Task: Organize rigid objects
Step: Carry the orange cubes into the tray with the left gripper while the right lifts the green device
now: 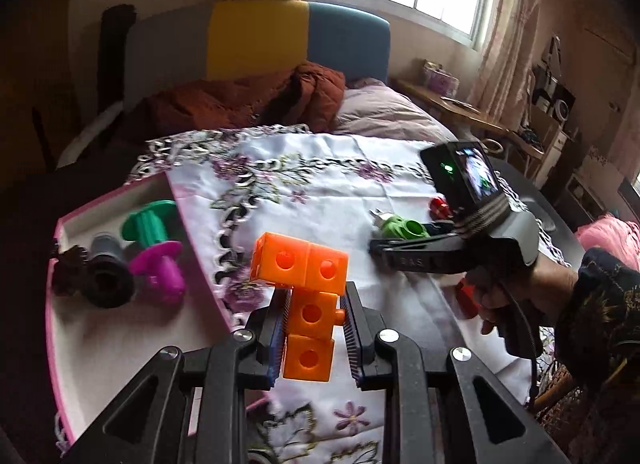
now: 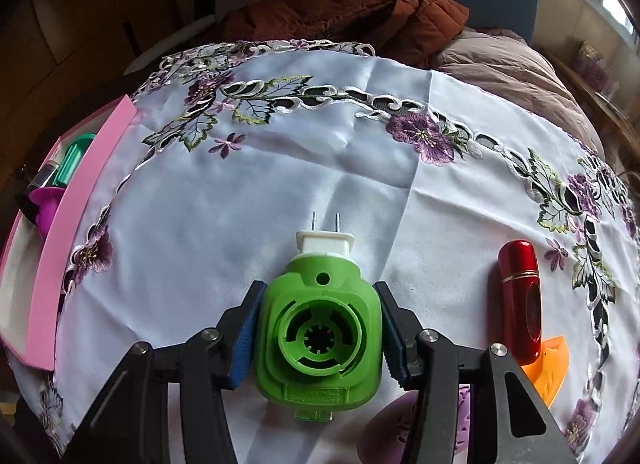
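Observation:
My left gripper point(image 1: 314, 314) is shut on an orange linking-cube piece point(image 1: 310, 288) and holds it above the cloth, just right of the pink tray point(image 1: 188, 219). The tray holds a green spool point(image 1: 148, 223), a magenta spool point(image 1: 162, 268) and a dark cylinder point(image 1: 106, 276). My right gripper point(image 2: 318, 328) has its jaws around a green plug-in device point(image 2: 318, 332) with a white two-pin plug; the device lies on the cloth. It also shows in the left wrist view point(image 1: 402, 227).
A red cylindrical case point(image 2: 522, 300) and an orange flat piece point(image 2: 548, 368) lie right of the green device. A purple item point(image 2: 394, 428) is under my right gripper. An embroidered white cloth point(image 2: 280, 183) covers the table; a bed stands behind.

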